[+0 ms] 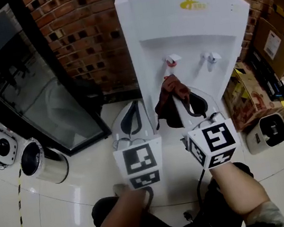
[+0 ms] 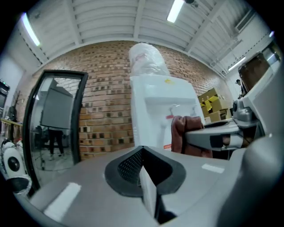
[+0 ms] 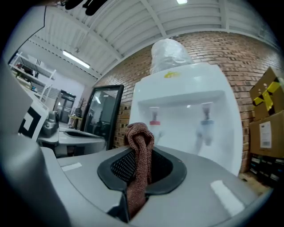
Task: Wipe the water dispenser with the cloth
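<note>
The reddish-brown cloth is pinched between the right gripper's closed jaws, and its bunched end sticks up past their tips. Straight ahead of those jaws stands the white water dispenser, with its red tap and blue tap facing them. The left gripper, alongside, has its jaws pressed together with nothing between them.

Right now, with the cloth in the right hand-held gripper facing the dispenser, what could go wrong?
1. The cloth is pinched as a narrow bunch in the right hand-held gripper, so its hard jaws, not fabric, may meet the water dispenser.
2. In the head view the cloth sits just under the red tap; a wipe there might snag or press it.
</note>
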